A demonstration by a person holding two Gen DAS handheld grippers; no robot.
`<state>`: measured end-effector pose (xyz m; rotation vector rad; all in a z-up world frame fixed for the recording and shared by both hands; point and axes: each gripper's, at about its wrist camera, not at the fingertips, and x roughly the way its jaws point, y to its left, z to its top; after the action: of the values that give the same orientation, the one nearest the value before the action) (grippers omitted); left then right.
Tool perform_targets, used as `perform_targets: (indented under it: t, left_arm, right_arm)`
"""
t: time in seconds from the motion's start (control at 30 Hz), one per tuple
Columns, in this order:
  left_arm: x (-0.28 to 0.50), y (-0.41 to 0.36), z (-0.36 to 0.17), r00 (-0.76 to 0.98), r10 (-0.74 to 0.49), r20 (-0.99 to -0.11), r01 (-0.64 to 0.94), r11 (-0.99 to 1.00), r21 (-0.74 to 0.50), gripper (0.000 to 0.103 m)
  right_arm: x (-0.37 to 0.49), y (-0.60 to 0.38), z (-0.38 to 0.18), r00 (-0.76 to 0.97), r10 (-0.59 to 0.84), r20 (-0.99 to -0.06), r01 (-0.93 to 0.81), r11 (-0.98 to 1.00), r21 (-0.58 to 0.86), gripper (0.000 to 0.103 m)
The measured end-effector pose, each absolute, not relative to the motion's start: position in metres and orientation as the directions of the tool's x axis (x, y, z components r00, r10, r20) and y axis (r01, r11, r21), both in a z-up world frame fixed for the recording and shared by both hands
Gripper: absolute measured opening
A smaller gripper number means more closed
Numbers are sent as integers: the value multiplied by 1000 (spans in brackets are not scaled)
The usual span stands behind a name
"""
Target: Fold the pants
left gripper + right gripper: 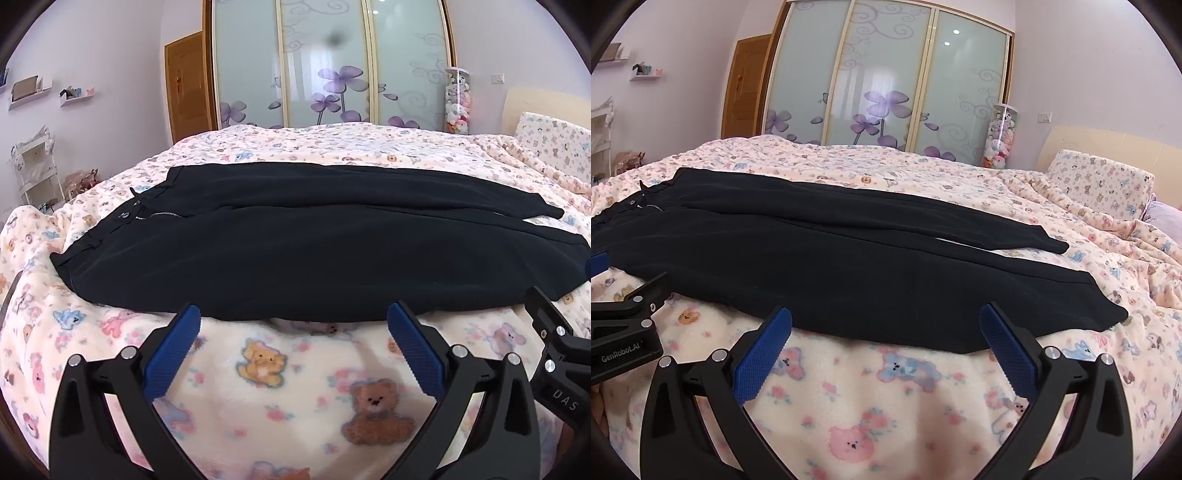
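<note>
In my left wrist view, the left gripper (293, 314) sits at lower centre, jaws spread wide and empty, just short of the near edge of the black pants (295, 240) lying flat across mid-frame on the teddy-print blanket (295, 387). In my right wrist view, the right gripper (885, 315) is likewise spread and empty, the pants (849, 266) stretching from left to right.

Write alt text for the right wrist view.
Dark navy pants lie spread flat across a cream fleece blanket printed with teddy bears, waistband at the left, legs running right. The open right gripper hovers at their near edge, holding nothing; the left gripper shows at the left.
</note>
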<state>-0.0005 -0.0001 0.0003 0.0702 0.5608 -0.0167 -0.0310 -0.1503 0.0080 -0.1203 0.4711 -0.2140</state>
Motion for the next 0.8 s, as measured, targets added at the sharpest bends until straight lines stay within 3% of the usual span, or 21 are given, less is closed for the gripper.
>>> perform_targets:
  t: [0.8]
  left_arm:
    - [0,0,0,844,0,-536,38,998,59,101]
  right_arm:
    - [-31,-152,6,868,-232,-438,176,970,-165,102]
